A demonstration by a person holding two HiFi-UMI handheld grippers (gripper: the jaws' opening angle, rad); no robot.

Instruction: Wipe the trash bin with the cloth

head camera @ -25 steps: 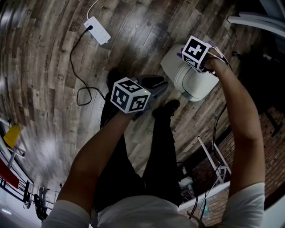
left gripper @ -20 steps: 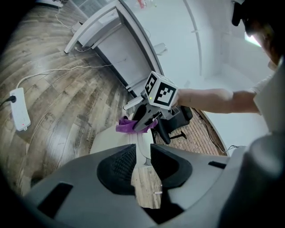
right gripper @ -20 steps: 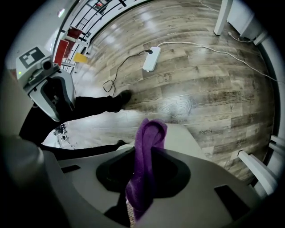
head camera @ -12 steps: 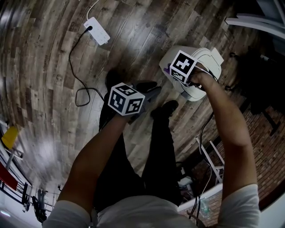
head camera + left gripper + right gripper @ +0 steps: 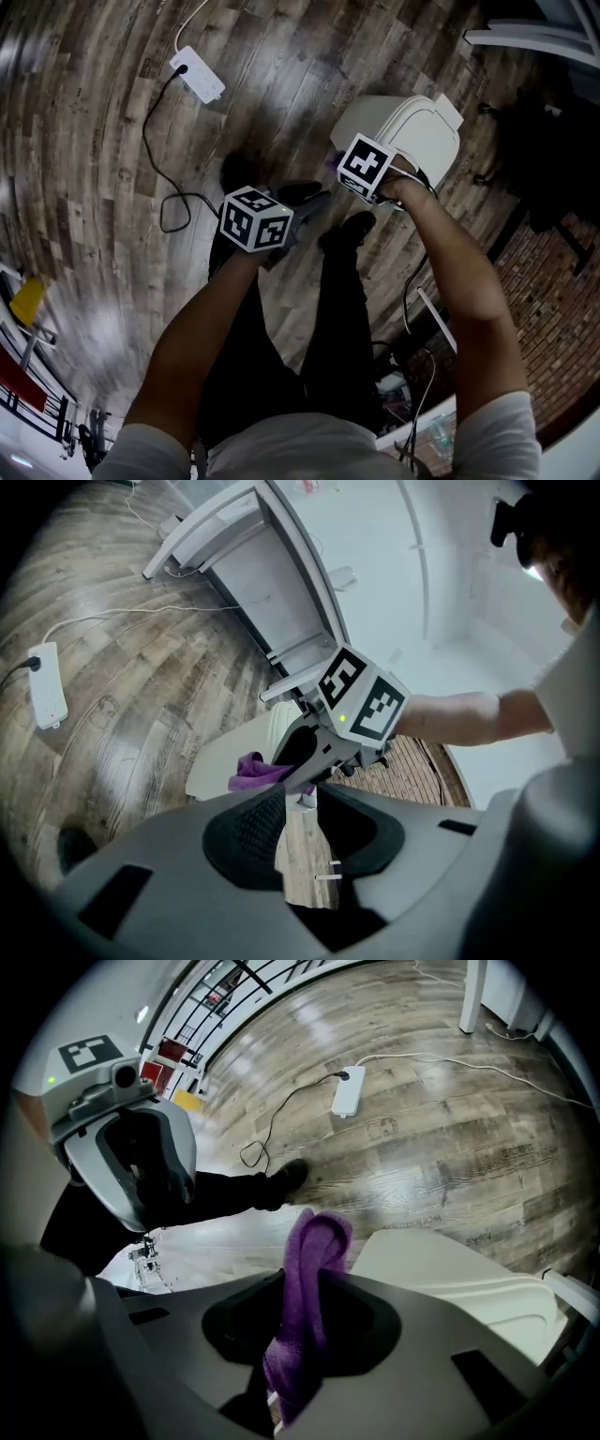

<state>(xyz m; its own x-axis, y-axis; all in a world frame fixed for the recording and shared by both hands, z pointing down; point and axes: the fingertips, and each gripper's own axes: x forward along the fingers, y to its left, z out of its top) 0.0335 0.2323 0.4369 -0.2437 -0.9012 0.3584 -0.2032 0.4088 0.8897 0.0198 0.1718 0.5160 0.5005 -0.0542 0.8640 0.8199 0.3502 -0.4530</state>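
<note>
The right tool (image 5: 305,1330) pinches the purple cloth (image 5: 317,1241) at the near edge of the white trash bin (image 5: 450,1269), perhaps not touching it; the left tool (image 5: 298,846) hangs slightly spread, empty; hard dragging could pull the loose fold free.

Your right gripper's (image 5: 302,1283) marker cube (image 5: 366,167) hides most of the cloth (image 5: 330,161); its body covers the trash bin's (image 5: 441,1260) near edge

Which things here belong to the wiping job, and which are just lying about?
Job:
- bin
- cloth
- right gripper, jaws shut on the cloth

Lying about:
- power strip
- cable
</note>
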